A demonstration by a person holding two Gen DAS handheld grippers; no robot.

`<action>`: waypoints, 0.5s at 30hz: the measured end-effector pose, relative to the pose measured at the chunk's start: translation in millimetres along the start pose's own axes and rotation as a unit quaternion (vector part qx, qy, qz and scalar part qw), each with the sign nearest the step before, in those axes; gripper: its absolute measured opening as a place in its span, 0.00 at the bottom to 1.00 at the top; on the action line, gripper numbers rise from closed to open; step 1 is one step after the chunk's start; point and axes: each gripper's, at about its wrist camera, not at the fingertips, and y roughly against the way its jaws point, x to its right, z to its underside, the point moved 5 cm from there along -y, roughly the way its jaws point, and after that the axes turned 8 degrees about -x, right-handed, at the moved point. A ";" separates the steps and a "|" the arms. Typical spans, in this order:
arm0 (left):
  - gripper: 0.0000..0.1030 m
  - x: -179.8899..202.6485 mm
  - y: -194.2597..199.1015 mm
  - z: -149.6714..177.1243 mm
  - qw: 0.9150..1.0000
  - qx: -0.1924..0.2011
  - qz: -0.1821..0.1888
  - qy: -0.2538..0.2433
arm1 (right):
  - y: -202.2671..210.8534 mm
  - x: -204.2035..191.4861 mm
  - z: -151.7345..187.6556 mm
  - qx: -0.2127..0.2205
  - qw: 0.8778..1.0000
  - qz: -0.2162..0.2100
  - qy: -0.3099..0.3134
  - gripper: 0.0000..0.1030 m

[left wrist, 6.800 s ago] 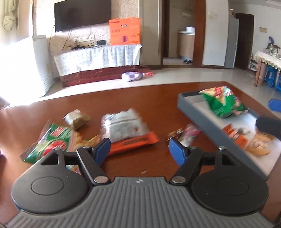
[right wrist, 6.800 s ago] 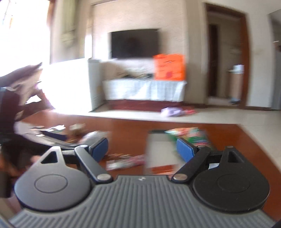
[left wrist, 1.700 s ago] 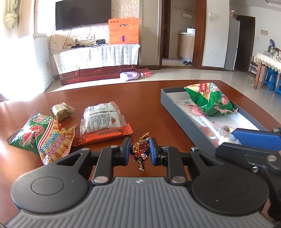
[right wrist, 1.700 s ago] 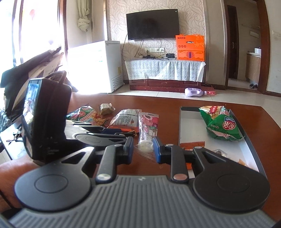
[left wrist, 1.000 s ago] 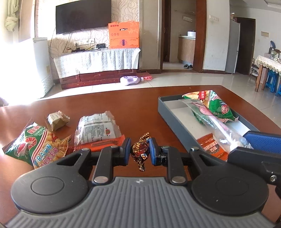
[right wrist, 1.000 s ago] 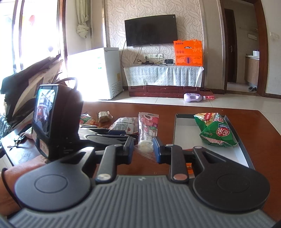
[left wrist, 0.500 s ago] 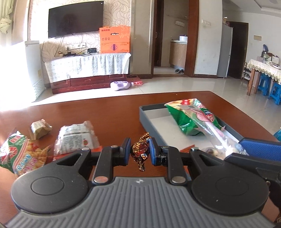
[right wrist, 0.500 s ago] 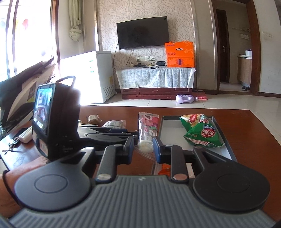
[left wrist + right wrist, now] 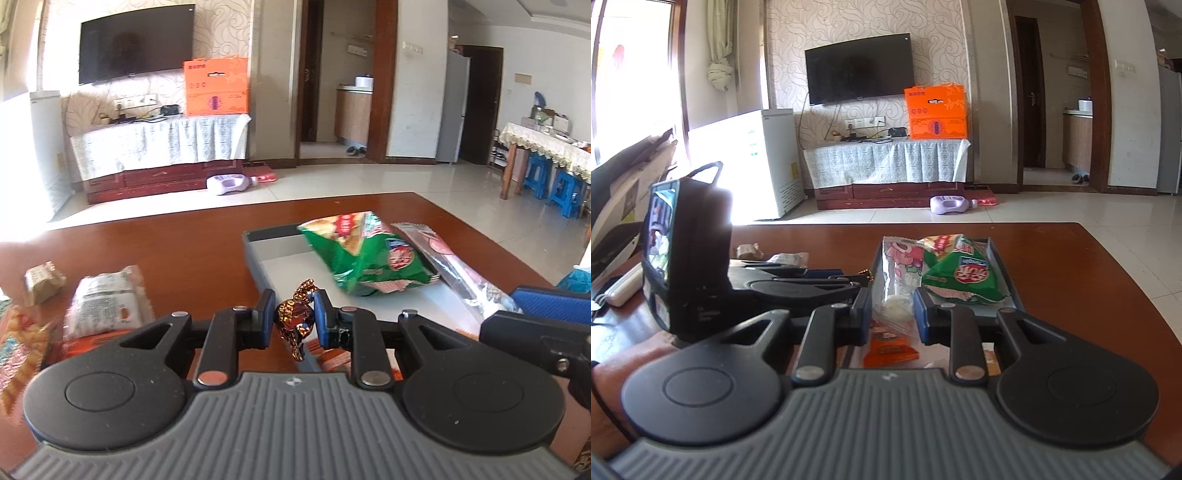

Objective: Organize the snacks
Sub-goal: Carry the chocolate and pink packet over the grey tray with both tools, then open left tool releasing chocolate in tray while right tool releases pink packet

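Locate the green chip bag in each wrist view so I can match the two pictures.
Left wrist: green chip bag right of centre, lying in the grey tray, just beyond the left tool's candy.
Right wrist: green chip bag centre-right, at the tray's far end, right of the pink packet.
Shared landmark: the orange box beside the TV.
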 end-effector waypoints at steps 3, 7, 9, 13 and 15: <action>0.26 11.0 -5.3 -4.5 1.000 0.003 0.009 -0.009 | -5.6 9.0 -0.2 -0.005 1.000 0.011 0.000 0.27; 0.26 28.7 -17.0 -9.7 0.999 0.005 0.010 -0.031 | -15.1 16.4 -2.5 -0.011 1.000 0.022 0.003 0.27; 0.26 32.8 -27.4 -10.6 0.999 -0.006 0.015 -0.034 | -19.1 20.2 -2.2 -0.016 1.000 0.027 0.003 0.27; 0.26 37.8 -45.0 -11.2 0.999 -0.022 0.013 -0.036 | -30.3 29.2 -3.2 -0.029 0.998 0.041 0.023 0.27; 0.26 37.6 -52.0 -10.7 0.999 -0.029 0.016 -0.028 | -36.0 35.0 -7.2 -0.030 0.998 0.050 0.032 0.27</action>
